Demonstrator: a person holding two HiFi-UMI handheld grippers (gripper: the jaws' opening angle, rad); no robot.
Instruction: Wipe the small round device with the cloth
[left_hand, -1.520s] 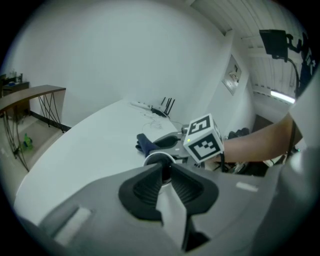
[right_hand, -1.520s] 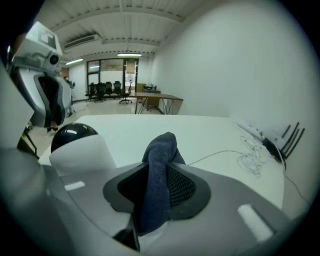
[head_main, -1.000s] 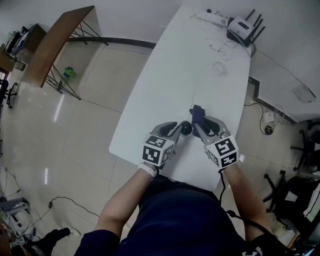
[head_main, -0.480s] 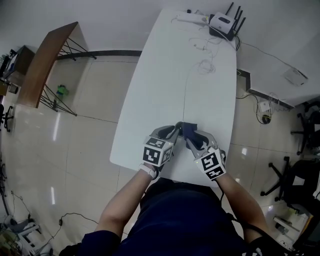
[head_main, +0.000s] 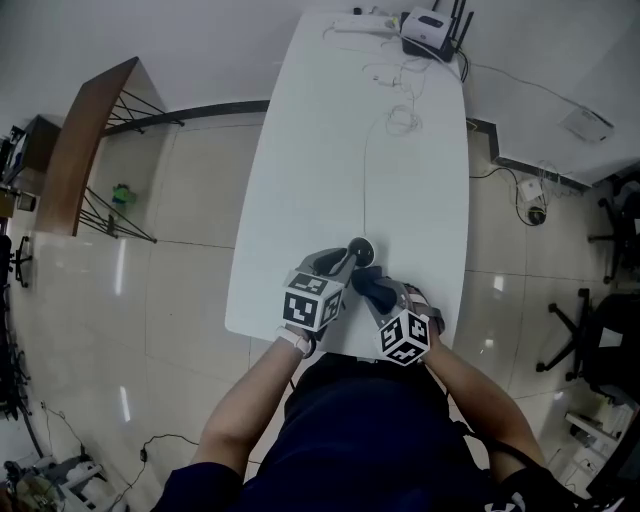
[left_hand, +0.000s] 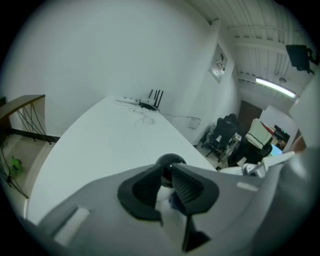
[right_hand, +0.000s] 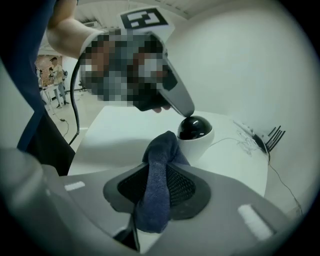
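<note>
The small round device (head_main: 360, 247), a white body with a glossy black dome, stands near the front edge of the white table (head_main: 320, 150). My left gripper (head_main: 349, 259) is shut on it, the pads flanking its body in the left gripper view, where the device (left_hand: 170, 163) shows between them. My right gripper (head_main: 373, 288) is shut on the dark blue cloth (head_main: 370, 284), which sits just in front of the device and to its right. In the right gripper view the cloth (right_hand: 159, 180) bulges out of my right gripper (right_hand: 160, 187), with the device (right_hand: 195, 131) a little beyond it.
A thin cable (head_main: 365, 170) runs from the device toward the far end, where a router (head_main: 432, 28), a power strip (head_main: 355, 22) and coiled wires (head_main: 402, 120) lie. A wooden side table (head_main: 85, 140) stands left; office chairs (head_main: 600, 340) stand right.
The right gripper with the cloth was over the device half a second ago and has drawn back toward me and down, uncovering the dome. The left gripper has stayed on the device.
</note>
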